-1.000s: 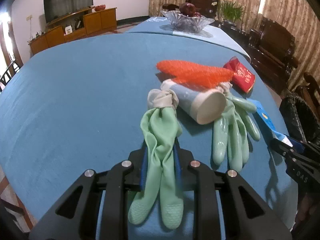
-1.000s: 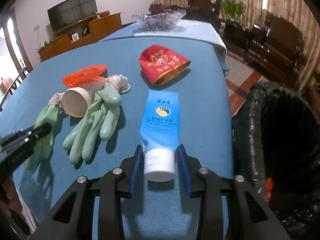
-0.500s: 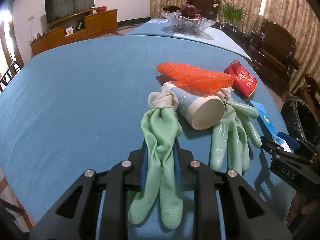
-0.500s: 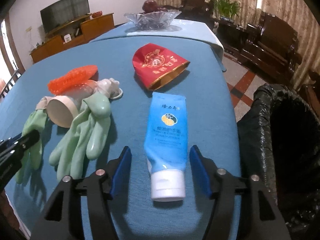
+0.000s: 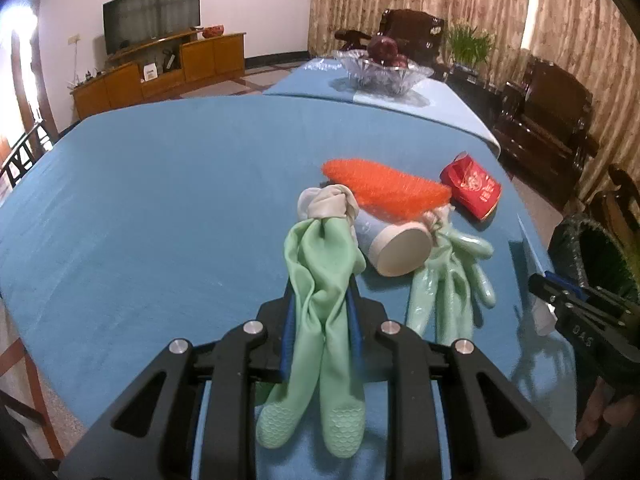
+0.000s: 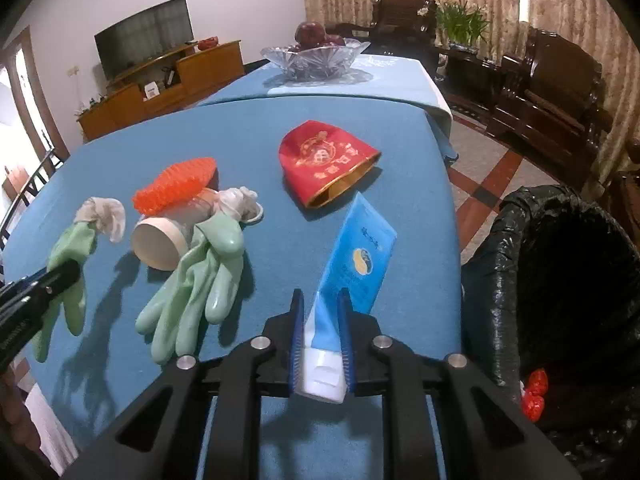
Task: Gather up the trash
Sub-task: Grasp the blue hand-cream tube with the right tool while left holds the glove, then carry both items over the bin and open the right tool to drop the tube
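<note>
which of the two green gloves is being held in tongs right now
The green glove on the left, pinched in the left tongs with its fingers hanging down. The other green glove lies flat on the blue tablecloth beside the tipped paper cup, untouched.

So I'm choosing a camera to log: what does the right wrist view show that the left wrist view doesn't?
Only the right wrist view shows the right tongs shut on the blue tube, and the bin's black bag with red wrappers inside. Only the left wrist view shows the left tongs shut on a green glove. Both show the second glove, paper cup, orange mesh and red pouch.
</note>
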